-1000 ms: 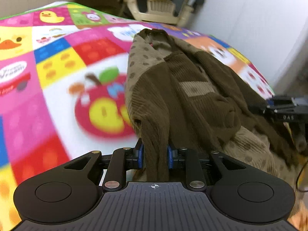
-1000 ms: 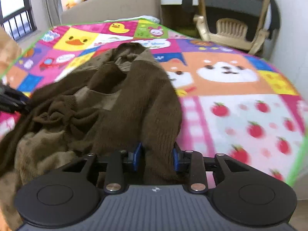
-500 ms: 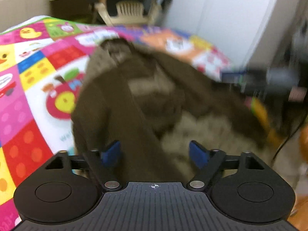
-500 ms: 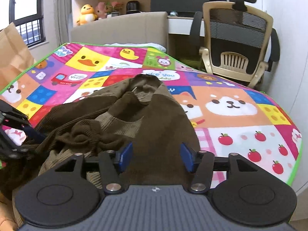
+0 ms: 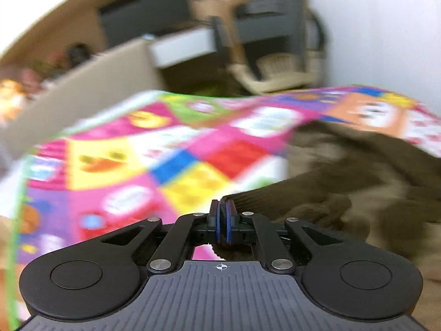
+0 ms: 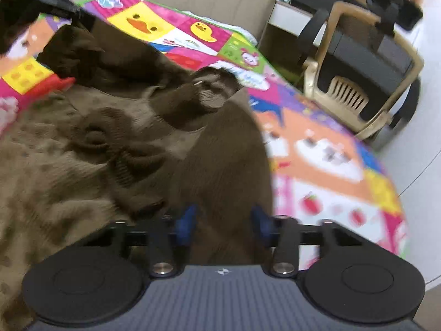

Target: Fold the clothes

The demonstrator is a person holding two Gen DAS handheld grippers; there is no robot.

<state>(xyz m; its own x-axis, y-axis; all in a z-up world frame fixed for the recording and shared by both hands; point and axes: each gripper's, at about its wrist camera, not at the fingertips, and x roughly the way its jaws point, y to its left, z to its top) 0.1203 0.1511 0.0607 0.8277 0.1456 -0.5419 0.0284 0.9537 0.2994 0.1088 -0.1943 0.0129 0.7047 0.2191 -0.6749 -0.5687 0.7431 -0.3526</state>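
The left gripper (image 5: pixel 222 222) is holding its fingers pressed together, having just closed from a wide spread; whether the brown sweater (image 6: pixel 154 149) edge beside them is pinched is unclear. The right gripper (image 6: pixel 222 222) has been narrowing, its fingers straddling a sweater fold. The sweater is lying crumpled on the colourful mat (image 6: pixel 325 149).

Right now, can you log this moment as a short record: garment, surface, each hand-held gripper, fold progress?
garment: brown knit sweater, rumpled, with a lighter dotted part on its left
surface: colourful cartoon mat
left hand-held gripper: jaws have just been closing, now shut, pinching a sweater edge
right hand-held gripper: jaws have just been closing on a thick fold of the sweater
background: office chair past the mat
fold progress: no neat fold yet; both views blurred
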